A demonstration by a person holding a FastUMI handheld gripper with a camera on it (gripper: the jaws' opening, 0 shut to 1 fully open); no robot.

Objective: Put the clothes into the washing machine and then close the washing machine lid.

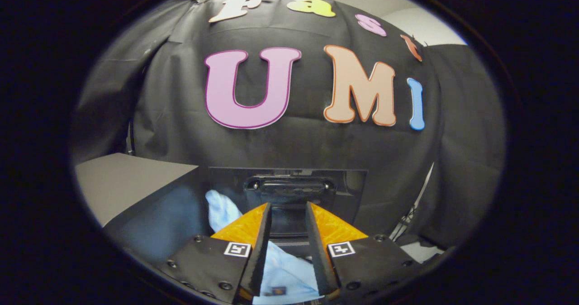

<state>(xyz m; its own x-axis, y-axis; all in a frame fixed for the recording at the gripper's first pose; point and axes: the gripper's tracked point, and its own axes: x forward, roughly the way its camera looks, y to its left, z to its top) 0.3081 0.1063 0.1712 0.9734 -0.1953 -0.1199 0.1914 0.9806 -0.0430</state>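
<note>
Hand-held gripper point(288, 210): fingers standing apart, gripping nothing, a gap showing between them. Garment point(286, 275): pale blue cloth, softly creased, a small dark tag near its lower edge, lying under and between the fingers, one fold rising left of them. Washing machine lid point(289, 189): dark, glossy, standing raised just beyond the fingertips. Grey desk point(122, 183): sitting off to the left.

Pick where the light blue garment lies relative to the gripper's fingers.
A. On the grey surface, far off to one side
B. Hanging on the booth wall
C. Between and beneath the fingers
C: the light blue garment shows in the gap between the open gripper's fingers and extends under and beside them, before the raised washing machine lid.
</note>
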